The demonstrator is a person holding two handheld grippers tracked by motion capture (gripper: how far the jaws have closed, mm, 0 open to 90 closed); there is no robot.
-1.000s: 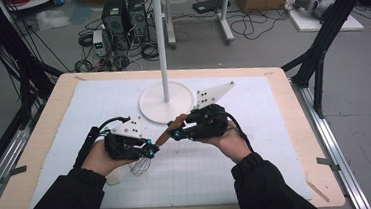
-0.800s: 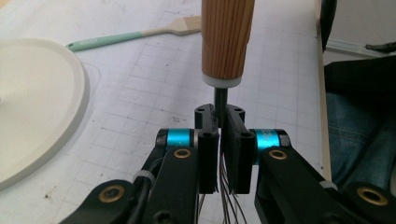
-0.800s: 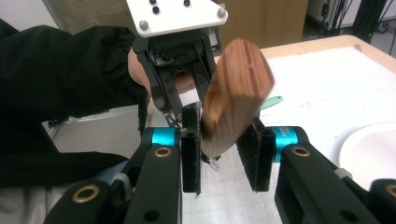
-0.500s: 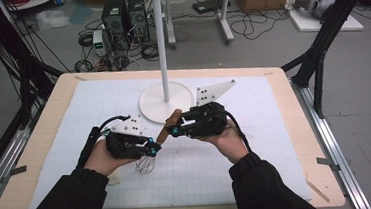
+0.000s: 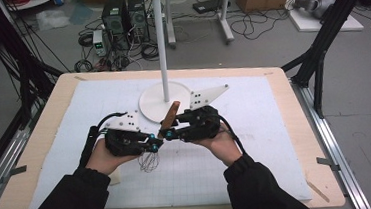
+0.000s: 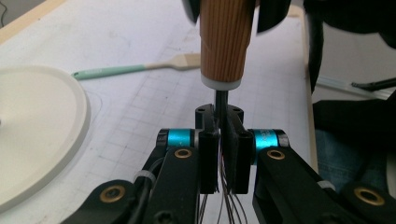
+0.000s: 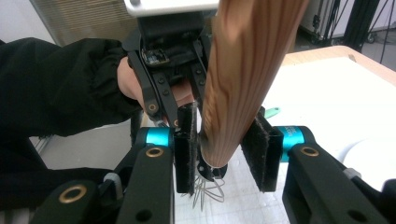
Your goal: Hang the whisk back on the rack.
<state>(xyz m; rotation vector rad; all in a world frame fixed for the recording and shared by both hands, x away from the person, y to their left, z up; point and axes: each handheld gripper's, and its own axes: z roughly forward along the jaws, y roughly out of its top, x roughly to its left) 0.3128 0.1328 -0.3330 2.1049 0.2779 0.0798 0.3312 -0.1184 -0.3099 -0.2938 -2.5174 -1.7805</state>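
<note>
One whisk [image 5: 161,132], two grippers, left gripper [image 5: 152,144], right gripper [image 5: 167,134], one stand [image 5: 165,98], one spatula [image 6: 135,67]

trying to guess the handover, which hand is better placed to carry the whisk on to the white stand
Probably right. The right gripper straddles the whisk by its wooden handle, nearer the white stand, though its jaws have just been opening. The left gripper pinches only the thin neck.

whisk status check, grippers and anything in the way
Left gripper shut on whisk neck. Right gripper jaws just opening, loose around wooden handle. White stand base close behind; spatula lies off aside.
</note>
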